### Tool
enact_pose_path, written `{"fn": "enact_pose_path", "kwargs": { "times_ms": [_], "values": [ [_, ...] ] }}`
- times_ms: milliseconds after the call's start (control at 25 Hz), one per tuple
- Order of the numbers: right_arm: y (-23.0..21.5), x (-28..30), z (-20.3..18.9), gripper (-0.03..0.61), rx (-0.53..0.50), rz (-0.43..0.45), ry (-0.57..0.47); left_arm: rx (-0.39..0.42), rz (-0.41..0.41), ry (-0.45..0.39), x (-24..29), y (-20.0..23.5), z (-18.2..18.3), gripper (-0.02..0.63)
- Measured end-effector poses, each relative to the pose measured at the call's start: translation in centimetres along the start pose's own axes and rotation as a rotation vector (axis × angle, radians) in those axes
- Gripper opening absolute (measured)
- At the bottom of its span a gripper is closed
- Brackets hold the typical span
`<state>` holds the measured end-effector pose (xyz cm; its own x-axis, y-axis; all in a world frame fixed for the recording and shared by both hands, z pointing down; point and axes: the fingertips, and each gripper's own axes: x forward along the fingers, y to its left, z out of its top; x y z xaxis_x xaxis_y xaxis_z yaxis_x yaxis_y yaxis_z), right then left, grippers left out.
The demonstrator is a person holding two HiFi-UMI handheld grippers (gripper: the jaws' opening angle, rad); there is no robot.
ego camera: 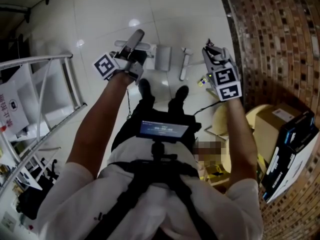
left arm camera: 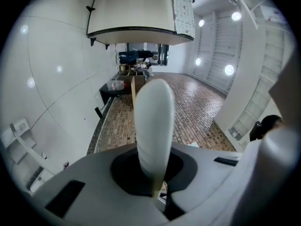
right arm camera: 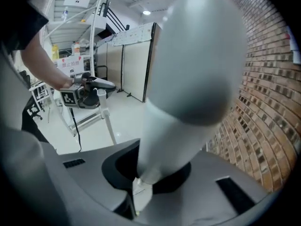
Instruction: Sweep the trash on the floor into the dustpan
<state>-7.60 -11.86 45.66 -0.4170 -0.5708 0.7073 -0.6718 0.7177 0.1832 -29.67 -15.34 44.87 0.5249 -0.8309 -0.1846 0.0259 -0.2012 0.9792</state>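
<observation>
White plastic, probably: the dustpan [ego camera: 162, 58] and brush [ego camera: 185, 64] on the far floor [ego camera: 100, 14] should feel light and stiff, so grab their handles. Your left gripper [ego camera: 136, 36] and right gripper [ego camera: 212, 54] are closed, empty.

- I take this for a lab or workshop hall: glossy white tiled floor [ego camera: 100, 19] beside brick-patterned paving [ego camera: 280, 29].
- I see a metal rack [ego camera: 74, 83], partition panels [right arm camera: 134, 65] and cardboard boxes [ego camera: 275, 124].

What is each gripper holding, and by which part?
The left gripper clamps a white rounded plastic handle in its jaws just below the top end; the right gripper clamps a second white handle likewise.
</observation>
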Motion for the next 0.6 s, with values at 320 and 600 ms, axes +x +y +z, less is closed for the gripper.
{"fn": "enact_pose_path", "kwargs": {
  "times_ms": [320, 600],
  "values": [
    [-2.9, -0.5, -3.0, 0.025, -0.187, 0.107, 0.066, 0.027, 0.024, -0.055, 2.1, -0.2, -1.7, 0.000],
    [-7.1, 0.5, -5.0, 0.023, -0.195, 0.034, 0.052, 0.052, 0.026, -0.051, 3.5, 0.1, -2.0, 0.000]
  ]
}}
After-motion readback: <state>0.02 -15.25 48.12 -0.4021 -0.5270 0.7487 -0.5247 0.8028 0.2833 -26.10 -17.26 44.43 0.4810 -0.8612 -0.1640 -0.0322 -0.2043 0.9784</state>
